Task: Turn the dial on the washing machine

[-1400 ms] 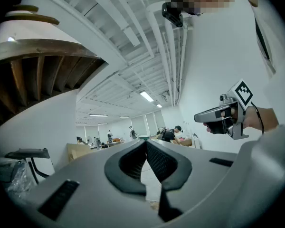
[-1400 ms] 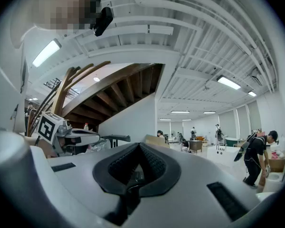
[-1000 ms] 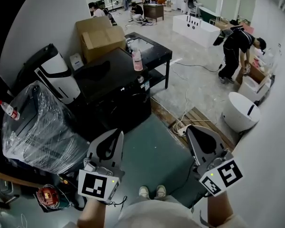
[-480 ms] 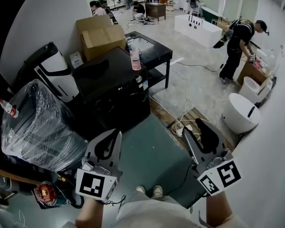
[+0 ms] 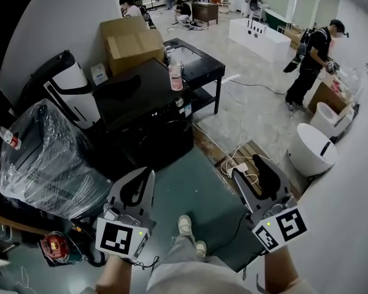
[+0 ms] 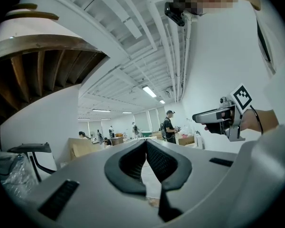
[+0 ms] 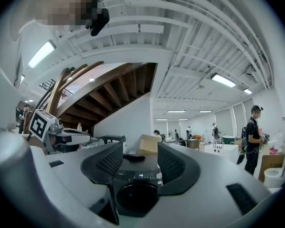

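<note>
The black front-loading washing machine stands ahead and left of me, well beyond both grippers. In the right gripper view the washing machine shows far off between the jaws, with its round door and control strip; I cannot make out the dial. My right gripper is held low at the right, its jaws opening with nothing between them. My left gripper hovers at the left with its pads pressed together and empty. Each gripper is visible in the other's view.
A plastic-wrapped appliance and a white and black unit stand left of the machine. Behind it are cardboard boxes and a black table with a pink bottle. Cables and a white tub lie right. A person stands far right.
The right gripper's jaws have parted from shut to wide apart. One of my feet has stepped forward on the green mat. The far person straightened up.
</note>
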{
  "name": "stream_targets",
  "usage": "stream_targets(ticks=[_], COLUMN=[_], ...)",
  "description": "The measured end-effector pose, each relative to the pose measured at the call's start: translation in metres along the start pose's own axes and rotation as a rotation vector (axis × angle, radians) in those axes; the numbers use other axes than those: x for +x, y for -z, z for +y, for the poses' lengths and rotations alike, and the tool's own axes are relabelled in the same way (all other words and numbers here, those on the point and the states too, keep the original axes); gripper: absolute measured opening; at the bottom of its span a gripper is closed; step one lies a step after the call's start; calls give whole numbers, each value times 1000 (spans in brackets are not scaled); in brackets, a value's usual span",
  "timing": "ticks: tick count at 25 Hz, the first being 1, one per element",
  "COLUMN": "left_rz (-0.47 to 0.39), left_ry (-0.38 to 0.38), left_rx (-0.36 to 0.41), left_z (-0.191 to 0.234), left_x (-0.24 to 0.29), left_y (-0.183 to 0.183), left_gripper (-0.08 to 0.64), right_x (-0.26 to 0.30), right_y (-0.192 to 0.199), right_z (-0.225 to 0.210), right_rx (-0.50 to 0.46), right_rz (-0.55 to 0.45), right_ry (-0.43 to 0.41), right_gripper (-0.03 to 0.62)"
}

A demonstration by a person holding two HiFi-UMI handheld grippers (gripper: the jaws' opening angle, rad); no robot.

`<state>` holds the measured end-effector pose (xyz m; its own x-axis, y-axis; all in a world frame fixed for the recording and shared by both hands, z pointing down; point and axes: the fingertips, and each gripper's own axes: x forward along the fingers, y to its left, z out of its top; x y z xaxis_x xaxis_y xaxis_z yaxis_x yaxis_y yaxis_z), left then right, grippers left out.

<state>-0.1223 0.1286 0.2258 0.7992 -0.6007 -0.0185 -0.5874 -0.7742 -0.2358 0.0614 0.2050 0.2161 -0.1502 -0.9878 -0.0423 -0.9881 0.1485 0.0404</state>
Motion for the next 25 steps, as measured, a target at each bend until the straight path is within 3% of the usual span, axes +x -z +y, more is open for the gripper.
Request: stream_targets(ticks=[10, 21, 25], left_rz=[19, 45, 50], left_ry=[15, 21, 50], left_rx=[-21, -28, -64], left_z=[39, 110, 127], left_x=[52, 126, 150], left_y=[28, 66, 79], left_gripper=[20, 20, 19], right_x=[64, 180, 217], right_y=[8, 38, 47], right_z=[-21, -57, -68], right_rx=[-33, -66, -66], right_rz=[28, 94, 125], right_ry=[-10, 22, 16], right_gripper=[246, 253, 258])
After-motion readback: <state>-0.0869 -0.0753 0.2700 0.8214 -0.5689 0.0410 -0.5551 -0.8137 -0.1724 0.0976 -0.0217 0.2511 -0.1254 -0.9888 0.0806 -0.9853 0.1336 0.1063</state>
